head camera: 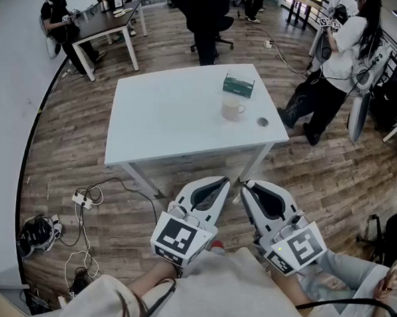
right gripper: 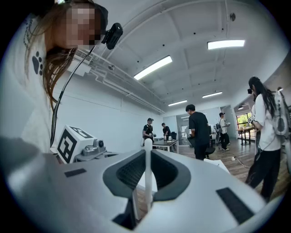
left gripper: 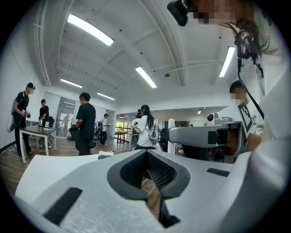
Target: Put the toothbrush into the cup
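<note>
Cup (head camera: 232, 110) on the table's (head camera: 161, 119) right side, box (head camera: 238, 86) behind it, small disc (head camera: 263, 122) to its right.

White table (head camera: 167, 119) with green box (head camera: 238, 86) and small round object (head camera: 262, 122)

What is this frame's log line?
right gripper: shut on slim white toothbrush | left gripper: shut, empty | cream ceramic cup: upright on white table, untouched

Toothbrush (right gripper: 148, 177): slim white stick, plain. It stands upright, clamped between the closed jaws of the right gripper (right gripper: 147, 154), with its rounded end just past the jaw tips.

Cup (head camera: 231, 109): white mug with a side handle. It stands upright on the white table (head camera: 167, 119), towards the far right corner.
</note>
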Available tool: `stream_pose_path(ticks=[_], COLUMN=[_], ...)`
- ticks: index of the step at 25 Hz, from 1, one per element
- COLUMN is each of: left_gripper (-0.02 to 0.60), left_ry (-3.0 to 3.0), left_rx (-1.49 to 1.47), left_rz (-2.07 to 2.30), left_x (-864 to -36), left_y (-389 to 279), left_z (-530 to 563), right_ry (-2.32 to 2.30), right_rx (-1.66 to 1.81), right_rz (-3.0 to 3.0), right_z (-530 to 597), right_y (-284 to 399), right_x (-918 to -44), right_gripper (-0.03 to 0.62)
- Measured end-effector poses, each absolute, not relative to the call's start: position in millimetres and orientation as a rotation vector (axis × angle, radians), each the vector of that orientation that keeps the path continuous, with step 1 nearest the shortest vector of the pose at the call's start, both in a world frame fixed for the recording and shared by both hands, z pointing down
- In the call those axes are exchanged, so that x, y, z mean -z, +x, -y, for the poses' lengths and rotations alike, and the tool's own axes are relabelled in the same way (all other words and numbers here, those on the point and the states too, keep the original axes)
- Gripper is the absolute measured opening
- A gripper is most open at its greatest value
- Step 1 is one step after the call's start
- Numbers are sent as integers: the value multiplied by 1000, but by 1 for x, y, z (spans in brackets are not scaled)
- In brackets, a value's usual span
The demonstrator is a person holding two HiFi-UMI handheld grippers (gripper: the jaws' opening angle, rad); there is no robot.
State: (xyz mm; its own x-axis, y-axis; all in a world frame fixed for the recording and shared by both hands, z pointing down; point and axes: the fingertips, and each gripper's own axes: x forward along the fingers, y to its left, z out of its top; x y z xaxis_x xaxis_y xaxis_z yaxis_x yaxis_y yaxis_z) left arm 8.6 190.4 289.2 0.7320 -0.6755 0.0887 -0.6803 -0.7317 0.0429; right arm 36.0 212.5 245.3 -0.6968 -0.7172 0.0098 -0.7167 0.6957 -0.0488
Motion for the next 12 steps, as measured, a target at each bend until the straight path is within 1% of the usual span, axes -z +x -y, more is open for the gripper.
stream_pose_path(ticks=[12], left_gripper=[9], left_ry=[2876], left_rx=[-114], left_rz=[1105], left_x=[-289], left_y=[9], left_z=[-189], right_ry=[-1286], right_rx=[41], right_rz=[-2870], right_z=[-208], right_y=[32], right_x=[-250], right_gripper=[46])
